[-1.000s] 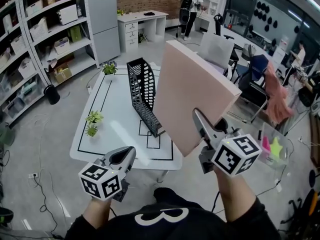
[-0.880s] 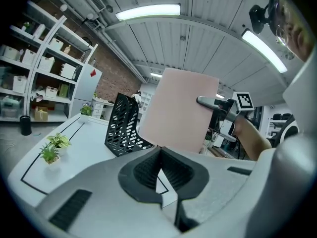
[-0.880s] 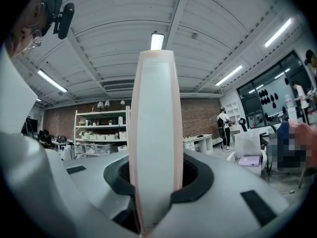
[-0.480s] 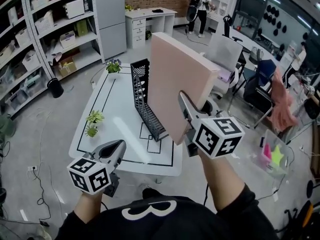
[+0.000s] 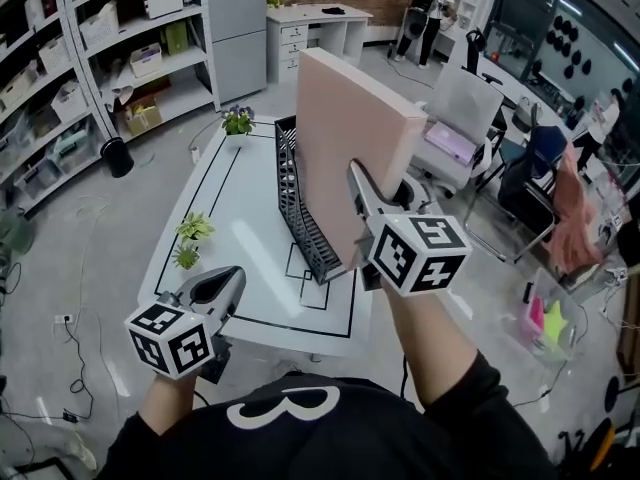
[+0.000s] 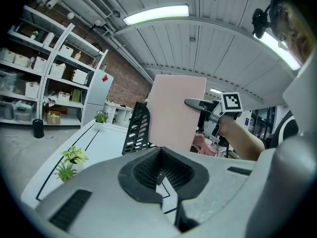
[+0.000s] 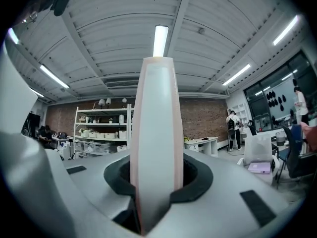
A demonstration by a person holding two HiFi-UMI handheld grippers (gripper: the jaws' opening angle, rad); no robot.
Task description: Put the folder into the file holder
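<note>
Though edge-on between fingers [image 7: 197,178], folder [image 5: 345,138] broad overhead

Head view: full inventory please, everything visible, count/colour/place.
folder: one, pale pink, upright in the air over the table
file holder: one, black mesh, on the table, partly behind the folder
table: one, white with black lines, centre
potted plants: three, green; two at the table's left edge, one at its far corner
shelving: white, left wall
desk: one, white, far back
person: one, standing at back
left claw: shut, empty, near table edge
right claw: shut on the folder
</note>
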